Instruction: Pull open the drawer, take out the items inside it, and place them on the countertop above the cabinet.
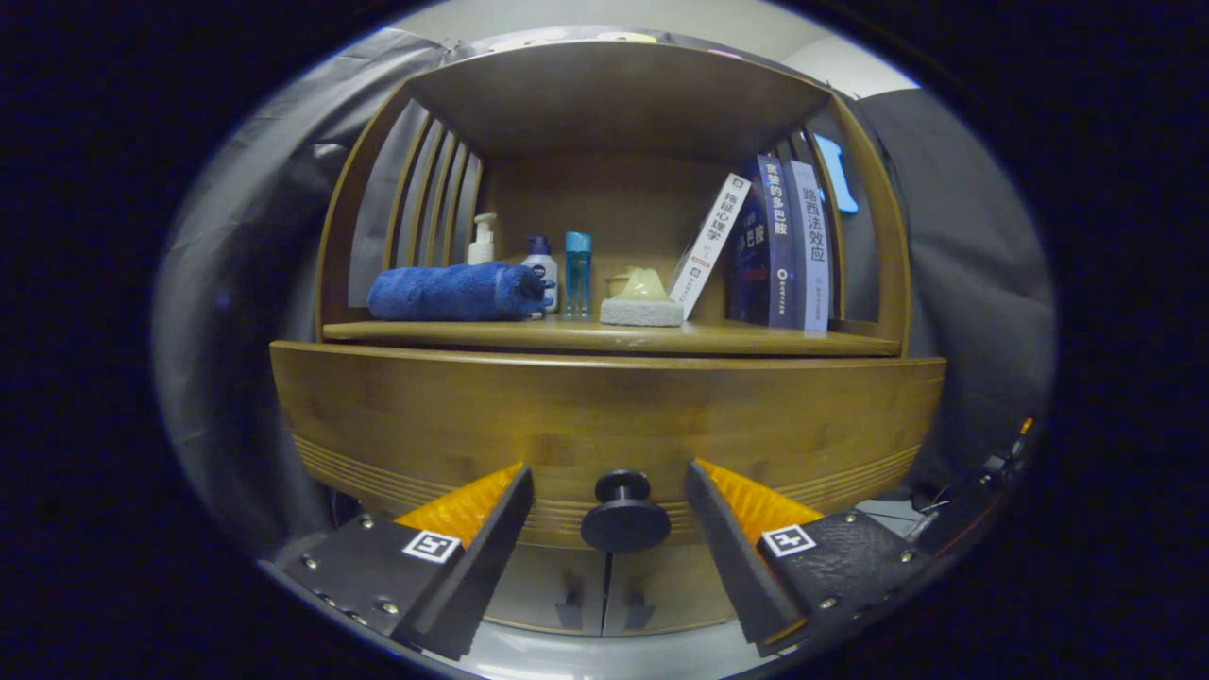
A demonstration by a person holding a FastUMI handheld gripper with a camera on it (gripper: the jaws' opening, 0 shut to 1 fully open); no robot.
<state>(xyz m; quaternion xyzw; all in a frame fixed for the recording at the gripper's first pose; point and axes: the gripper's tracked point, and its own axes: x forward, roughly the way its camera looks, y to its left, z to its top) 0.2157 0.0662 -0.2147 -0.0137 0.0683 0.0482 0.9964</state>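
Note:
A wooden cabinet fills the view, with a closed drawer front across its middle. A dark round knob sticks out from the drawer's lower centre. My gripper is open, and the knob sits between its two fingers without either touching it. The countertop runs just above the drawer, under an arched shelf. The drawer's contents are hidden.
On the countertop lie a rolled blue towel, a pump bottle, two small bottles, a sponge with a yellowish object on it, and three books at the right. Two small cabinet doors sit below the drawer.

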